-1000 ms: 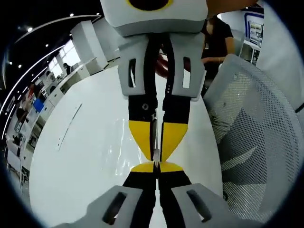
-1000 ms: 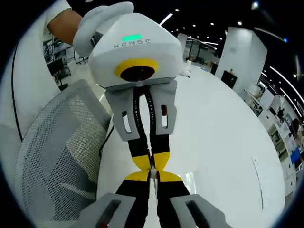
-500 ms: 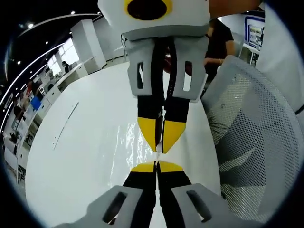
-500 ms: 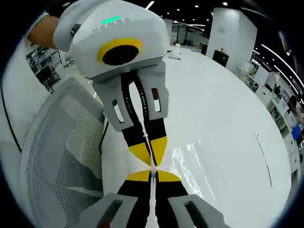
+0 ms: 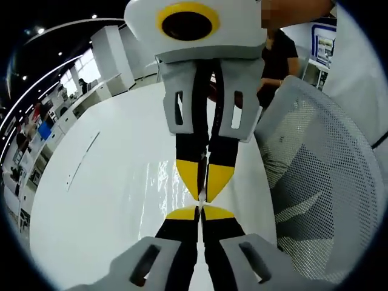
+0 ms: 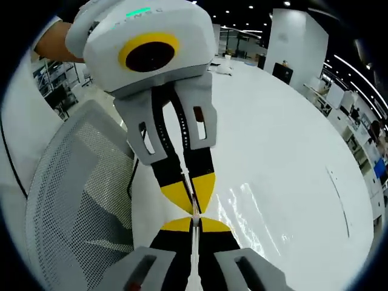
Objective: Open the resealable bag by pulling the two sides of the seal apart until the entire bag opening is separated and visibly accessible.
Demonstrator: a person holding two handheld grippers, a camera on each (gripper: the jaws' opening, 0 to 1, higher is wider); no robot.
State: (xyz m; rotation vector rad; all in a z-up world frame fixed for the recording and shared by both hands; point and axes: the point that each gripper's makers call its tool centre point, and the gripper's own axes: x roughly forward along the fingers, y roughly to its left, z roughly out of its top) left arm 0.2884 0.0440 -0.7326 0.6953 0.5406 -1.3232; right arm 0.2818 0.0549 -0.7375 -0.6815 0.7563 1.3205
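I hold the clear bag [image 5: 176, 182] above the worktop [image 5: 97, 200], left gripper [image 5: 199, 209] and right gripper [image 6: 194, 218] jaws clamped tip to tip on its seal. The thin film could slip free as I pull.

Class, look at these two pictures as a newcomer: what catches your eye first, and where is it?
Two yellow-tipped claws meet tip to tip mid-picture: the left claw facing the right claw, both pinched on the clear resealable bag, which glints over the white table. A grey mesh chair stands beside the table.
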